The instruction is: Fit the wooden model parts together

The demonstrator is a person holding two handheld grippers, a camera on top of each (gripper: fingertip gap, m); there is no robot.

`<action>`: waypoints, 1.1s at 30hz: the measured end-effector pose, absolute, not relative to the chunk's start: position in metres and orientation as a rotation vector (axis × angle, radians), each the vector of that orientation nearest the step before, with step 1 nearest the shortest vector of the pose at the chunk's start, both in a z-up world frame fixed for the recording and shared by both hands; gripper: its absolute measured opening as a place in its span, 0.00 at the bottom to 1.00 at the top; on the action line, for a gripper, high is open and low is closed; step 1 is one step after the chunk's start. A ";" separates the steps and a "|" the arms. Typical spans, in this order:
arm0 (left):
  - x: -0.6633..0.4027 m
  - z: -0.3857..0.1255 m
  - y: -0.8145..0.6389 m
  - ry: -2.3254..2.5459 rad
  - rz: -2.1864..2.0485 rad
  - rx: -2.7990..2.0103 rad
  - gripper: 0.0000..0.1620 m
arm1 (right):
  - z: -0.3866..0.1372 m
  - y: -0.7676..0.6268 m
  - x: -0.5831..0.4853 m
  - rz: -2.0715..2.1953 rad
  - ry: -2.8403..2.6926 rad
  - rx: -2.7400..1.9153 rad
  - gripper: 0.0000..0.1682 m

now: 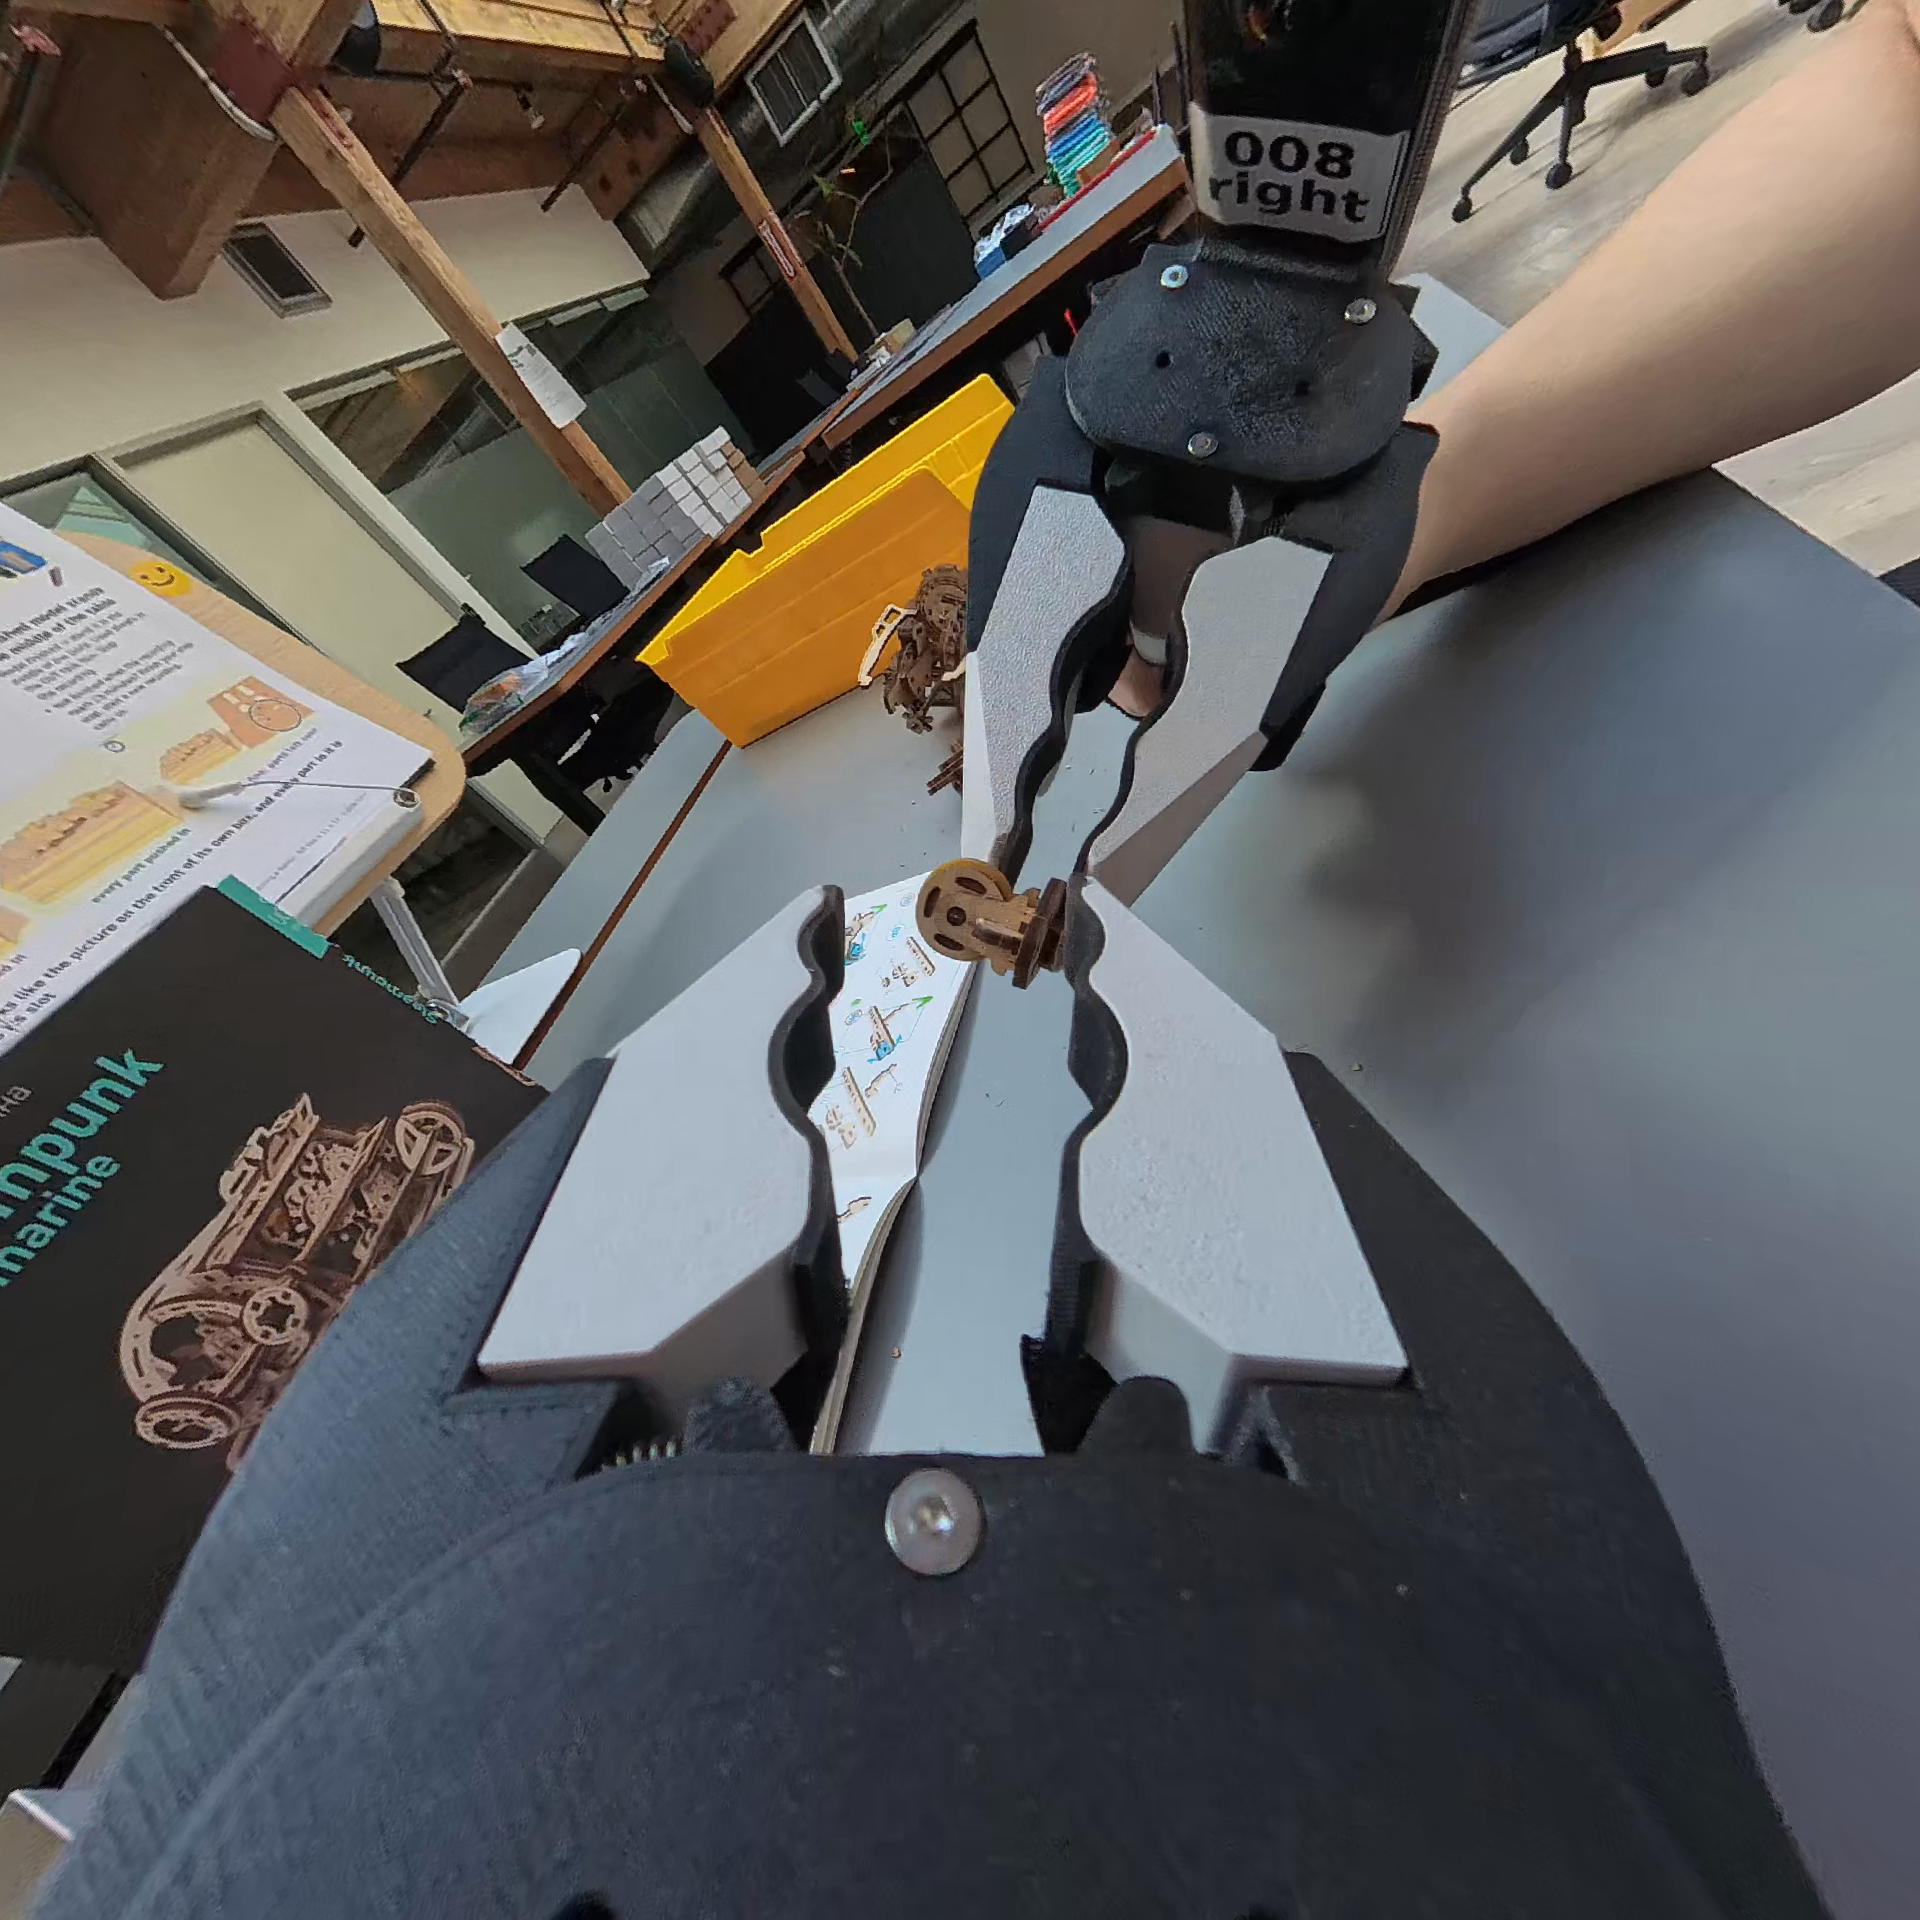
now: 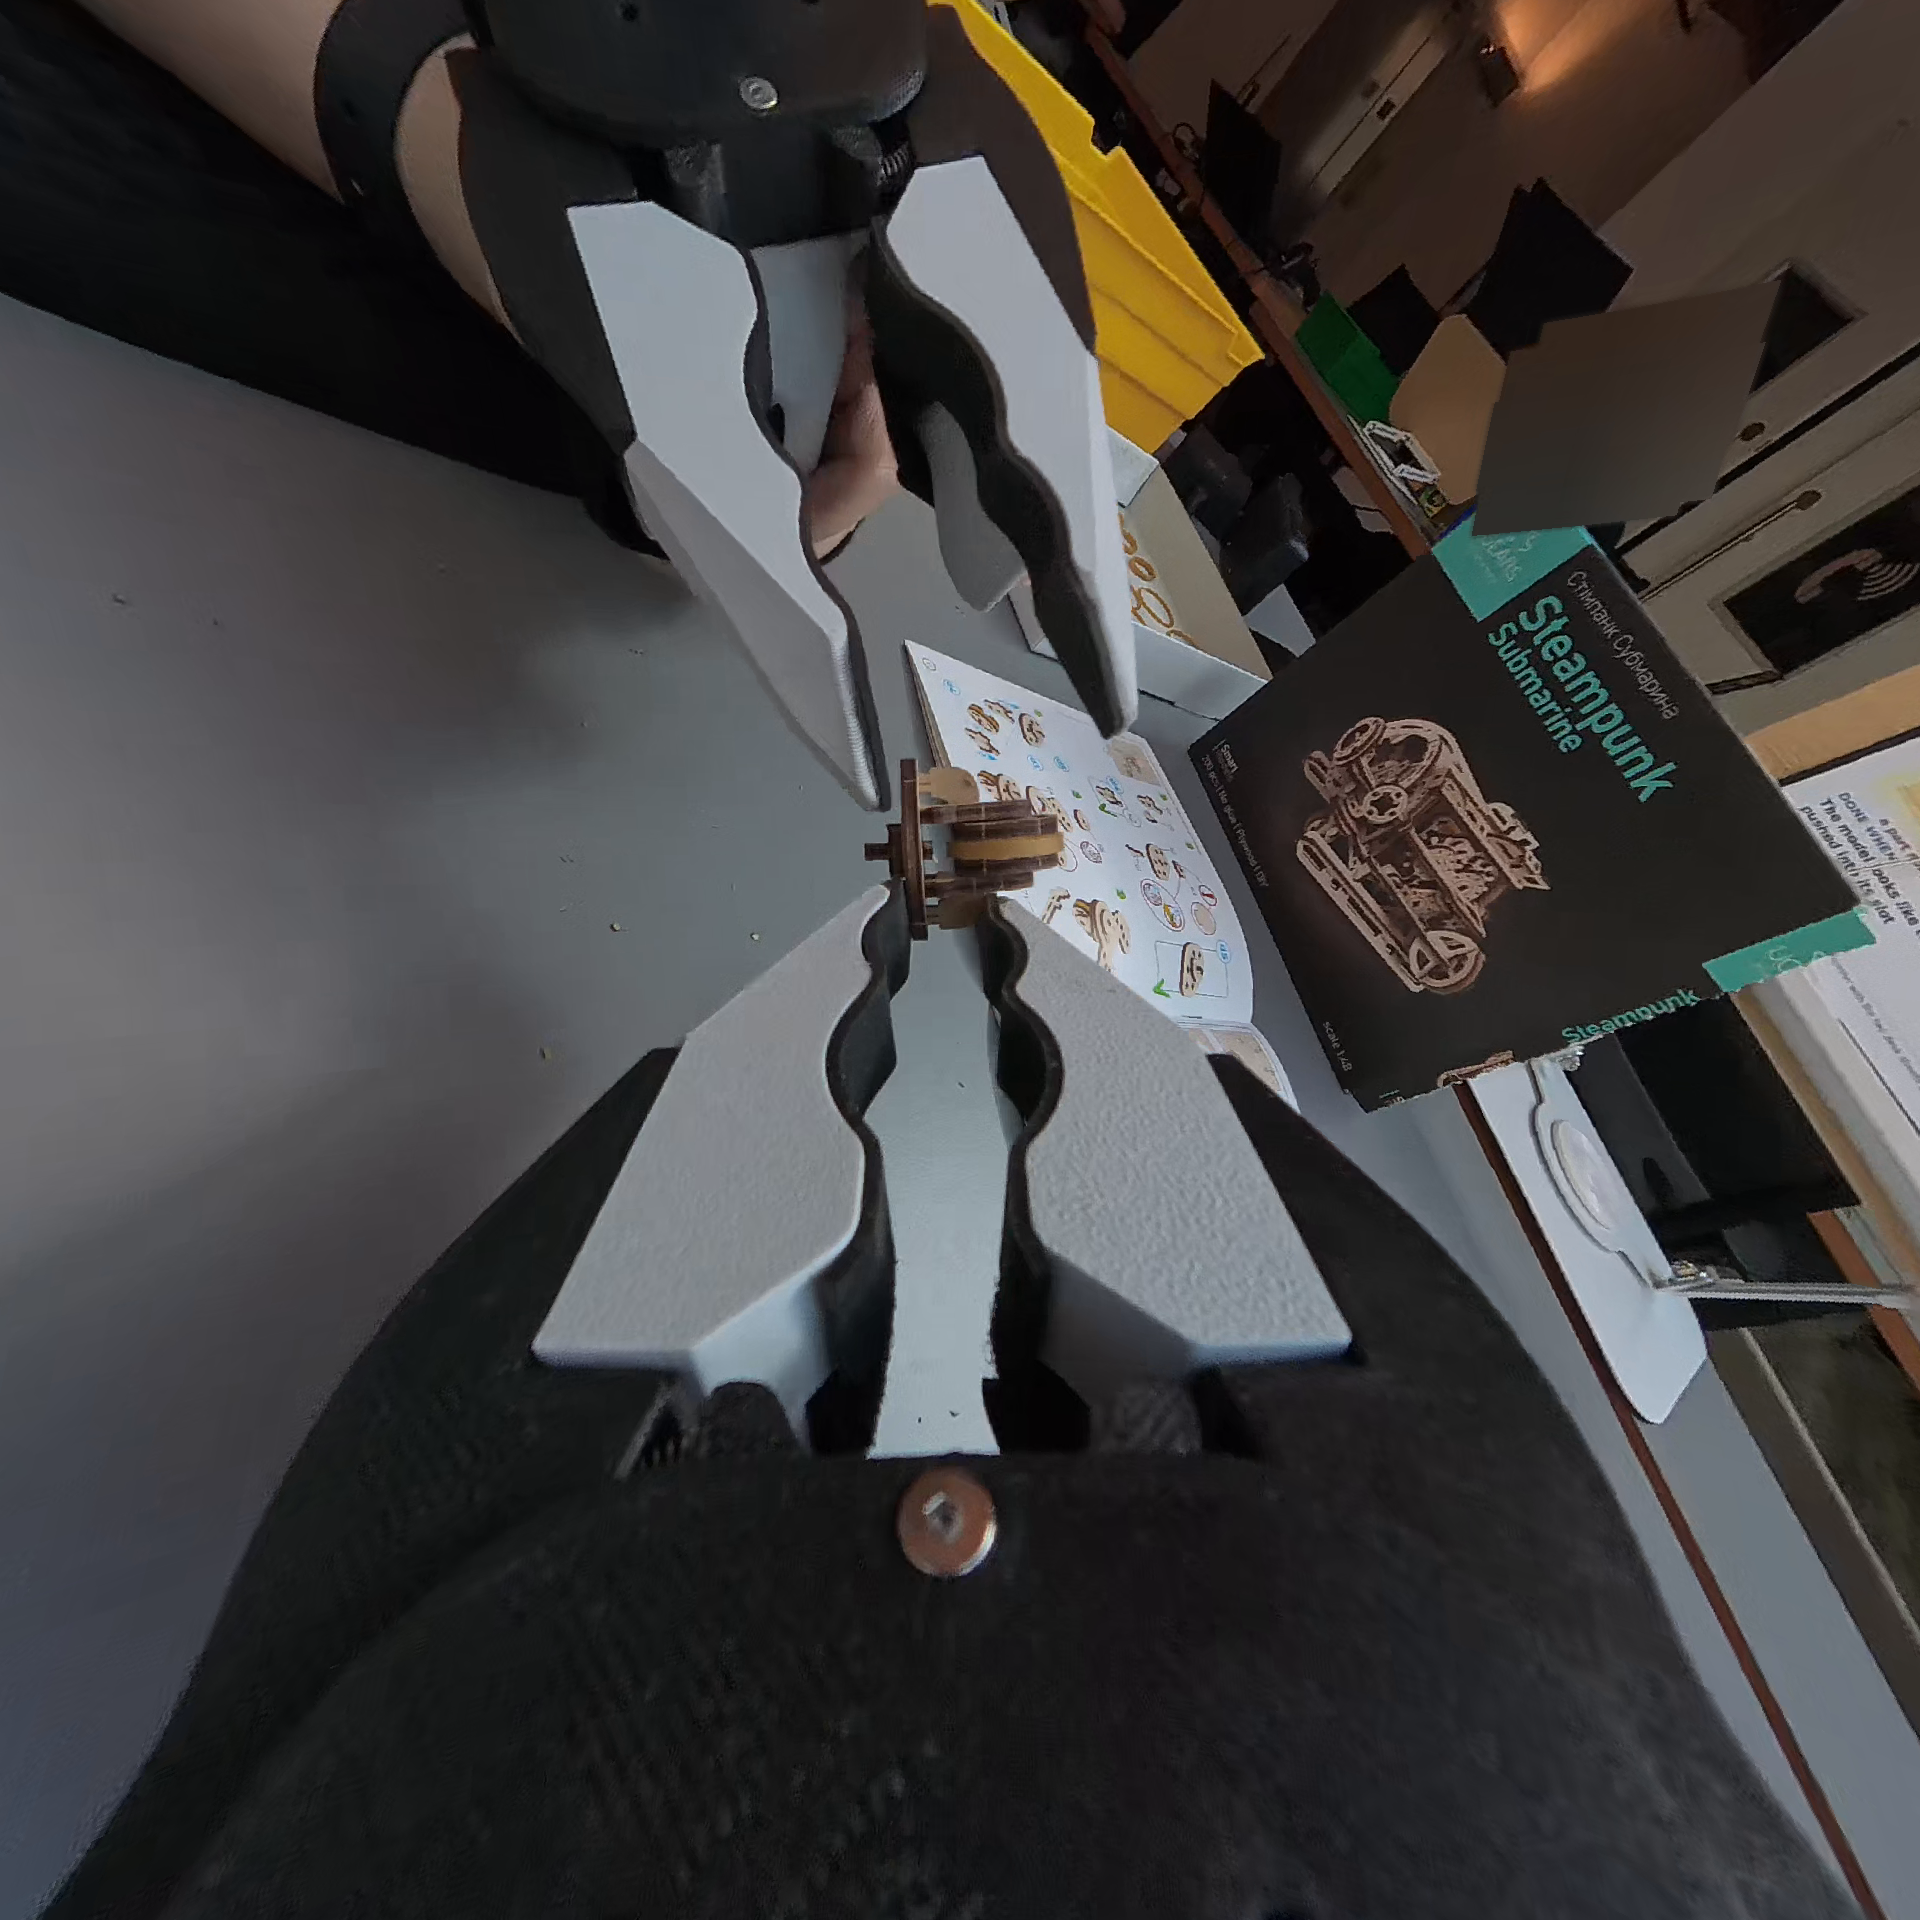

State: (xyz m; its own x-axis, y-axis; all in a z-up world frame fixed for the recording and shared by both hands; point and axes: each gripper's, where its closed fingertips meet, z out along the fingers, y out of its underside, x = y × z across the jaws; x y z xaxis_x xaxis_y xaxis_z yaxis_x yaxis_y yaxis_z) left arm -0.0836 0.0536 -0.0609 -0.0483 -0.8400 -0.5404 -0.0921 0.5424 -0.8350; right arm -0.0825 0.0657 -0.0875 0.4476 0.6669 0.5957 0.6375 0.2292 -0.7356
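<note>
Left wrist view: the left claw (image 1: 956, 935) stands wide, its right-hand finger (image 1: 1164, 1122) touching or nearly touching the dark disc end of the small wooden assembly (image 1: 992, 920), which hangs in the air at about 12 o'clock from the claw's mouth. The right claw (image 1: 1049, 868) comes down from 1 o'clock, its tips narrowed on that disc. An open instruction booklet (image 1: 883, 1049) lies on the grey bench (image 1: 1558, 935) below; a black kit box (image 1: 208, 1195) sits at 9 o'clock, a yellow bin (image 1: 831, 582) and a built wooden model (image 1: 930, 644) farther off at 11.

Right wrist view: the right claw (image 2: 940, 909) pinches the assembly's (image 2: 966, 847) thin disc edge at its tips; the stacked wheel end points toward 3 o'clock. The left claw (image 2: 987, 758) gapes above at 12.

To do this well, I judge the left claw should close squarely on the free wheel end, not the disc, then press along the axle line while the right grip holds firm, avoiding twist on the thin plywood.
</note>
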 end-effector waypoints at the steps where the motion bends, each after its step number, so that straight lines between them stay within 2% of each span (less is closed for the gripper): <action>1: -0.083 -0.063 0.053 1.528 -0.751 -0.847 0.25 | -0.090 0.065 -0.084 -0.009 -1.250 -1.441 0.07; 12: -0.082 -0.080 0.044 1.640 -0.810 -0.877 0.18 | -0.100 0.060 -0.094 -0.094 -1.322 -1.419 0.07; 15: -0.082 -0.081 0.044 1.644 -0.846 -0.899 0.19 | -0.101 0.060 -0.095 -0.103 -1.326 -1.419 0.07; 17: -0.083 -0.083 0.041 1.659 -0.888 -0.915 0.24 | -0.101 0.062 -0.093 -0.112 -1.318 -1.431 0.07; 26: -0.081 -0.088 0.047 1.671 -0.830 -0.935 0.19 | -0.102 0.062 -0.092 -0.125 -1.316 -1.433 0.07; 33: -0.081 -0.090 0.047 1.690 -0.832 -0.930 0.19 | -0.104 0.062 -0.092 -0.113 -1.323 -1.446 0.07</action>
